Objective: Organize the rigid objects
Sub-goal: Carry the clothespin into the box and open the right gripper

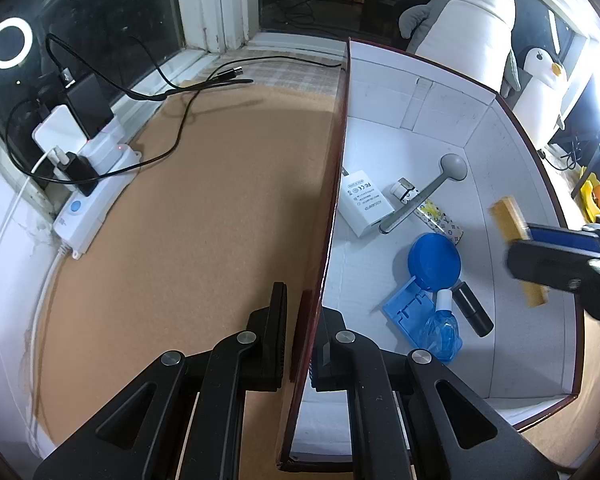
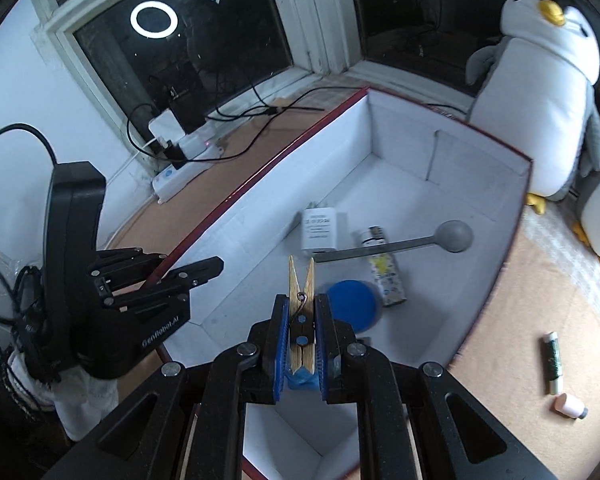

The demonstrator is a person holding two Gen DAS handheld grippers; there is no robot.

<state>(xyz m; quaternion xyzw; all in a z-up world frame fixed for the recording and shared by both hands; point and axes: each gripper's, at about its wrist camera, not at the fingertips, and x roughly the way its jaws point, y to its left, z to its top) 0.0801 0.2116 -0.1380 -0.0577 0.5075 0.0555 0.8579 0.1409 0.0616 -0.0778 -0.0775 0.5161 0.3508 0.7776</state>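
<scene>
Clothespin [image 2: 301, 312]: clamped between the right gripper [image 2: 301, 330] fingers, long axis pointing forward, above the box [image 2: 260, 216] interior.
Left gripper [image 1: 300, 334]: fingers straddle the box wall, closed on it.
Drop zone: directly below the right fingers.

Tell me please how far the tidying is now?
Done: charger, spoon, lighter and blue lid already lie in the box. In hand: the right claw holds a wooden clothespin over the box; the left claw grips its wall. Left: green tube and small pink bottle outside.
</scene>
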